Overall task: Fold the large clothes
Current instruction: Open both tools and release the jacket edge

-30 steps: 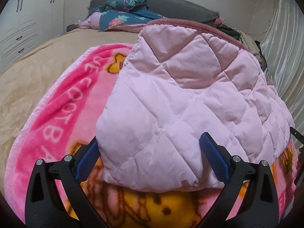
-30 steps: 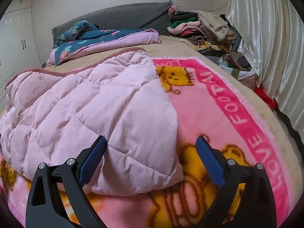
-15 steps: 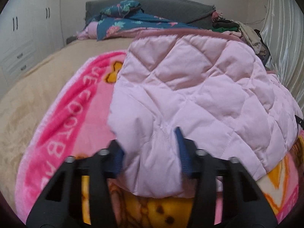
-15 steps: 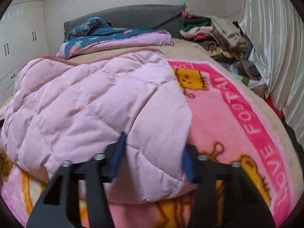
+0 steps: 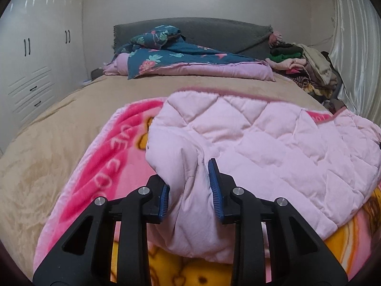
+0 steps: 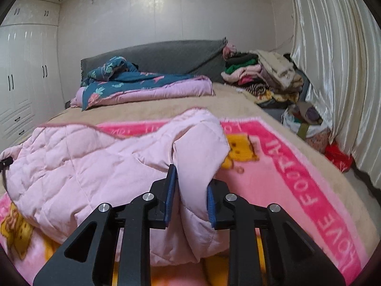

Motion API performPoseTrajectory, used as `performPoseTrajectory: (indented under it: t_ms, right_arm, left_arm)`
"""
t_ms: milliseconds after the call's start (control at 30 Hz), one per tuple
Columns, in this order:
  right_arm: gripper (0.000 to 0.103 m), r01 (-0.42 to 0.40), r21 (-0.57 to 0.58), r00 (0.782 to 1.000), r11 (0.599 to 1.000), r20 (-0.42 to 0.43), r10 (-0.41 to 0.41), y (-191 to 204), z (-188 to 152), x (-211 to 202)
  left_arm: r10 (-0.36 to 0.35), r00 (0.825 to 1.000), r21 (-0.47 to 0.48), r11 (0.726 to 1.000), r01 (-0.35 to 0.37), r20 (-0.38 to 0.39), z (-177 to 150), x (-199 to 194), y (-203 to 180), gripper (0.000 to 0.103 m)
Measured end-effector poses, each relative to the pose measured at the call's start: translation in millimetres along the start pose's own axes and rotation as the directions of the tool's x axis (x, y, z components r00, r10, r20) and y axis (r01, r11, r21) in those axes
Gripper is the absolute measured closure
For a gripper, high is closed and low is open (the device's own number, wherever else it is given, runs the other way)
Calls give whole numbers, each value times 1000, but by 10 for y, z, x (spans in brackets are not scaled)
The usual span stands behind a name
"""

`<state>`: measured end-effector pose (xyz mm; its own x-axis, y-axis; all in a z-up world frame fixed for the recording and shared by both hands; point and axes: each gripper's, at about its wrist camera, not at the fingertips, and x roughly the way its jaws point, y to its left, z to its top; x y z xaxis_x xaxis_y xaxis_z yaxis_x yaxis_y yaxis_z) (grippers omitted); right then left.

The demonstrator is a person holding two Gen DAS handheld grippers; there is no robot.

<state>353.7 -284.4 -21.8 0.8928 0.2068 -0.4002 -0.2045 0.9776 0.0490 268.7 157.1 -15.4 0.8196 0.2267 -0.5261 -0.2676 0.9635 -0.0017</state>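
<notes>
A light pink quilted jacket (image 5: pixel 273 147) lies on a bright pink cartoon blanket (image 5: pixel 107 157) spread over the bed. My left gripper (image 5: pixel 189 188) is shut on the jacket's near left corner, fabric bunched between the blue pads. In the right wrist view the same jacket (image 6: pixel 83 162) stretches to the left, and my right gripper (image 6: pixel 191 196) is shut on its near right corner, lifted a little off the blanket (image 6: pixel 297 190). The jacket's near edge hangs between the two grippers.
A tan bedspread (image 5: pixel 59 128) covers the bed. A folded blue floral and lilac quilt (image 5: pixel 190 64) lies by the grey headboard (image 5: pixel 214 33). A heap of clothes (image 6: pixel 262 78) sits at the far right, bags (image 6: pixel 309 124) below it by the curtain (image 6: pixel 333 71). White wardrobes (image 5: pixel 35 59) stand at left.
Both grippers were open around the jacket's near corners; they have closed on the fabric and risen, pulling the near edge up and toward me.
</notes>
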Motion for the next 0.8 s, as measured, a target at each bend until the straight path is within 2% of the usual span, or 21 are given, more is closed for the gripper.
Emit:
performPoseTrajectory:
  t_ms: [267,700,800]
  right_arm:
    - [82,60,7,998,998,-24,-60,8,86,401]
    - [82,118,12,991,993,-62,-117,17,58,747]
    - [87,161,18,985,987,-74,-159,-22,44,811]
  left_arm:
    - [24,1000,-11,1000,-24,17,148,248,-69,81]
    - [22,1000,-18,1000,-22,-11,181,502,-42,81]
    - [28,999,-14,1000,-28,-28,173,581,-41,81]
